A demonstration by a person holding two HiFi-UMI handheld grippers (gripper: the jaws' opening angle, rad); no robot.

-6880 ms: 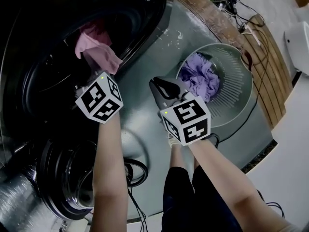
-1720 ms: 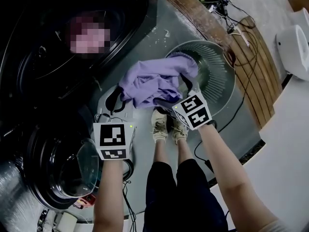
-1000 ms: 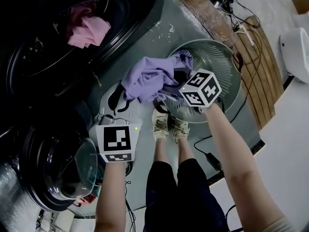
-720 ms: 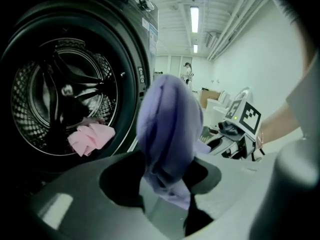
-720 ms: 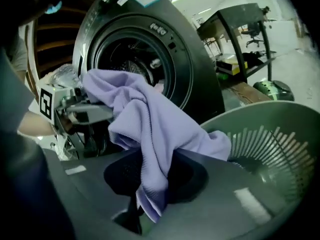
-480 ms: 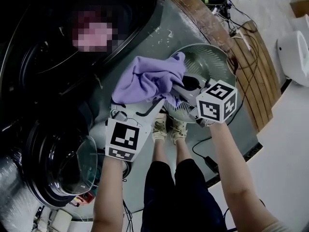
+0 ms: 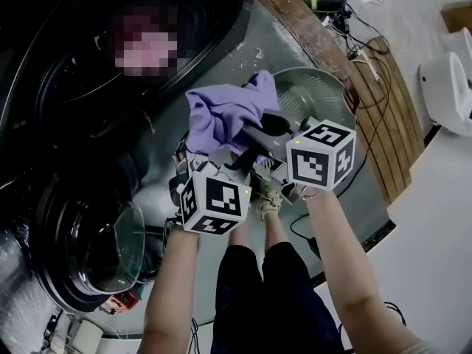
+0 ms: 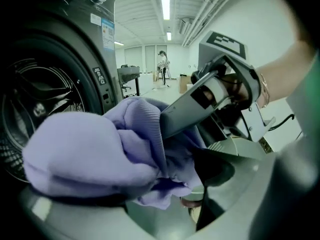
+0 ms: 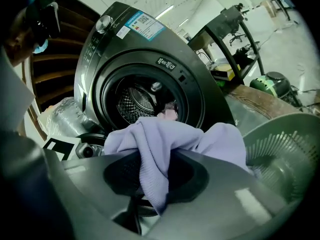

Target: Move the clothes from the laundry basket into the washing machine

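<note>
— How far along is it looking?

— Nearly done, I'd judge. In the washing machine (image 7: 214, 28), a pink garment (image 9: 170, 112) is lying in the perforated steel drum (image 9: 131, 104). The left gripper (image 8: 170, 184) is holding its jaws apart under the soft, ribbed purple garment (image 7: 221, 116), which is hanging bunched between machine and basket. The right gripper (image 9: 155, 179), its jaws having just been closing, is pinching it.

— And the basket?

— The round, slatted plastic laundry basket (image 7: 324, 94) is showing nothing inside.

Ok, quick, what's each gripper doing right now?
Left gripper: purple garment lies in it; clamped or not, cannot tell.
Right gripper: jaws just closed, holding the purple garment.
</note>
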